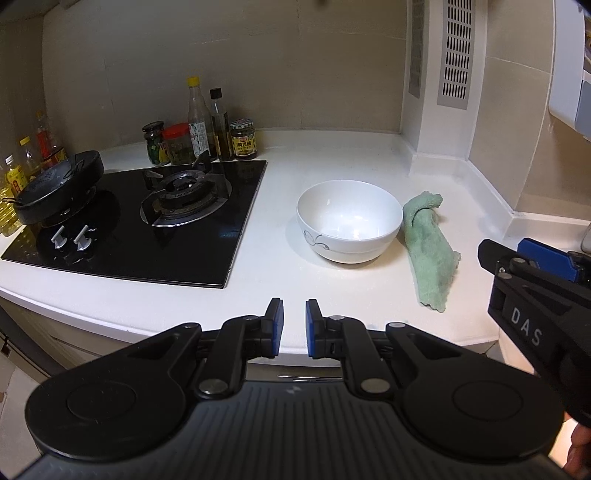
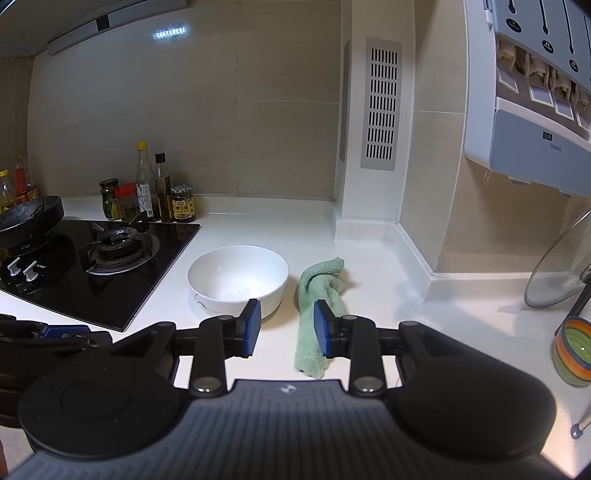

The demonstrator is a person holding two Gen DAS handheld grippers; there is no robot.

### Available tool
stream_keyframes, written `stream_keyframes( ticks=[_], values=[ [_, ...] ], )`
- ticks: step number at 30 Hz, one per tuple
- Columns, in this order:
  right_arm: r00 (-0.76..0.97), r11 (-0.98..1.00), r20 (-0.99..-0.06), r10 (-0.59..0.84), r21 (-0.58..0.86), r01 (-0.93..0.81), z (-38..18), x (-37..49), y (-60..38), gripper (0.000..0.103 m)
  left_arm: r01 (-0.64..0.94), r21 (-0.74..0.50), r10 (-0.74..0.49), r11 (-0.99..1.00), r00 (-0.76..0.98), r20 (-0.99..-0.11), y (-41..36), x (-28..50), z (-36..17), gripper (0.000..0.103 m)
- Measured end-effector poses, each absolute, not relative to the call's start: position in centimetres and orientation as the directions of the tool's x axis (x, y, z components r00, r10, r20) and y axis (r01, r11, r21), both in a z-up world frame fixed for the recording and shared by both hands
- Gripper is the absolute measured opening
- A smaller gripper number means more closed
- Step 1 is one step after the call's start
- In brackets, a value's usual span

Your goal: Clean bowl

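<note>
Bowl (image 1: 349, 220) beside cloth (image 1: 430, 245) on white counter (image 1: 332, 162) — both grippers empty, jaws parted.

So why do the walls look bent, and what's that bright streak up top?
Left wrist view: the fisheye lens bows the counter and walls, corners go dark, and the glossy black stove mirrors its surroundings. Right wrist view: same bending; the bright streak is a row of lights glaring on the hood, and the white bowl looks slightly washed out beside the green cloth.
</note>
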State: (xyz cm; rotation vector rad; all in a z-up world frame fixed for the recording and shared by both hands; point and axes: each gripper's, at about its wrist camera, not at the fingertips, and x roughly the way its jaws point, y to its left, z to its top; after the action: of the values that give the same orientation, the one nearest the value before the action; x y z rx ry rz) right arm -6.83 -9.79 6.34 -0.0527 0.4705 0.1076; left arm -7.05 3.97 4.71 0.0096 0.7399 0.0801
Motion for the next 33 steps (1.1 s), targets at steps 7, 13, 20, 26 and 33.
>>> stream_keyframes(
  ticks=[7, 13, 20, 26, 33],
  values=[
    [0.888, 0.993, -0.453, 0.082, -0.034, -0.109, 6.3, -7.0, -9.6, 0.027, -0.058, 0.034, 0.066, 0.998, 0.734, -0.676, 3.9, -6.9, 4.7, 0.014],
    [0.890, 0.994, -0.451, 0.071, -0.039, -0.099, 6.2, -7.1, -9.9, 0.027, -0.034, 0.017, 0.036, 0.999, 0.722, -0.691, 3.3, -6.6, 4.4, 0.014],
    [0.886, 0.996, -0.460, 0.058, -0.035, -0.083, 5.7, -7.0, -10.9, 0.027, -0.015, 0.030, 0.032, 0.999, 0.710, -0.704, 2.1, -6.1, 3.8, 0.014],
    [0.886, 0.996, -0.461, 0.050, -0.037, -0.075, 5.7, -6.5, -11.5, 0.027, -0.011, 0.029, 0.028, 1.000, 0.709, -0.704, 1.6, -5.5, 3.8, 0.014],
    [0.884, 0.996, -0.466, 0.045, -0.043, -0.074, 5.5, -5.4, -12.1, 0.027, -0.012, 0.036, 0.034, 0.999, 0.703, -0.710, 1.1, -4.5, 3.6, 0.014]
  ],
)
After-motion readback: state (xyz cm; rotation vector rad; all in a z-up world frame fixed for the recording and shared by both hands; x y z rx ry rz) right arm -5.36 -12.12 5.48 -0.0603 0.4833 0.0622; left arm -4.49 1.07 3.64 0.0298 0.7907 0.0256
